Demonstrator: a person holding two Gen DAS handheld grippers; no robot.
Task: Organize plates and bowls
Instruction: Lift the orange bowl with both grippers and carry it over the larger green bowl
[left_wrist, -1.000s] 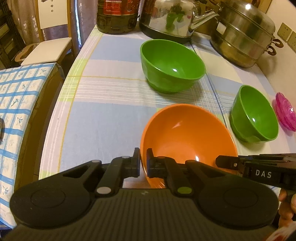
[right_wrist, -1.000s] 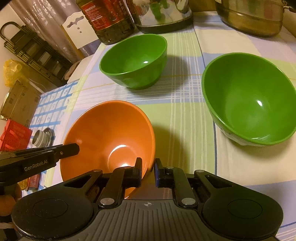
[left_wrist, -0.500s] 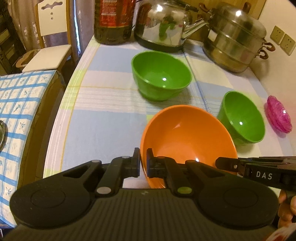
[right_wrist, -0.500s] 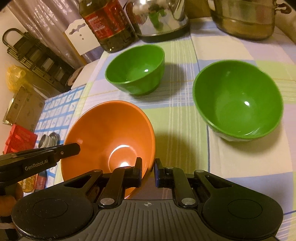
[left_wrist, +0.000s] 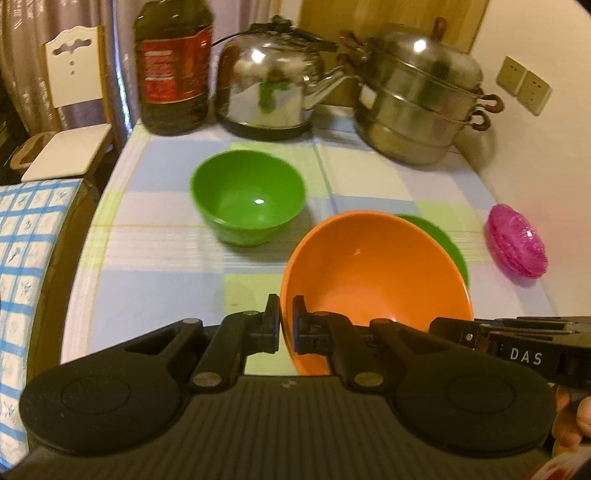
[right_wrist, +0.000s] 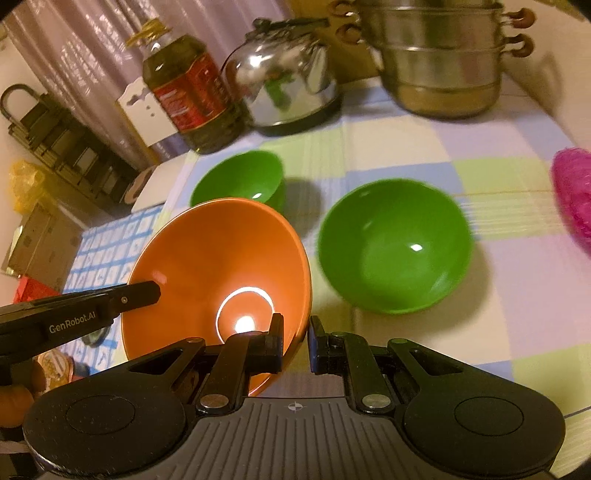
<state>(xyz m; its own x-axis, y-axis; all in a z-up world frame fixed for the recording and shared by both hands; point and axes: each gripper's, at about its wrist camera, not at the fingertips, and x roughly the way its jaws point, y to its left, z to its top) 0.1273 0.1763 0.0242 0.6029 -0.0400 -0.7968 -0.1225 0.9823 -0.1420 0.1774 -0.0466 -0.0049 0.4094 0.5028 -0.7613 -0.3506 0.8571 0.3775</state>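
Both tongs were on the orange bowl (left_wrist: 373, 273): my left tongs (left_wrist: 285, 325) pinched its rim with one finger inside and one outside, and my right tongs (right_wrist: 295, 341) gripped the opposite rim the same way. Right-side gap looked a bit wider around the wall, so I couldn't swear to how hard that side was biting.

Bowl was held off the tabletop (left_wrist: 166, 251), tilted, mouth facing away from me. In the left view it overlapped the near green bowl (right_wrist: 395, 247); in the right view that bowl sat just to its right, apart from it. Second green bowl (left_wrist: 247, 195) sat farther back, toward the oil bottle (left_wrist: 173, 66) and kettle (left_wrist: 273, 81).

My read: the step was nesting orange into the near green one.

Risks as I saw them:
- Rim-only grip on smooth plastic. If the two tongs drifted apart or twisted against each other, one side could slip and the bowl swing or drop.
- Tilt. Lowering it like that, the far rim would hit the green bowl's edge first and shove it toward the pink dish (left_wrist: 517, 243).
- Orange looked wider than the green one; it might perch on top instead of seating, then rock when released.
- Frames were motion-blurred, so alignment was a guess.
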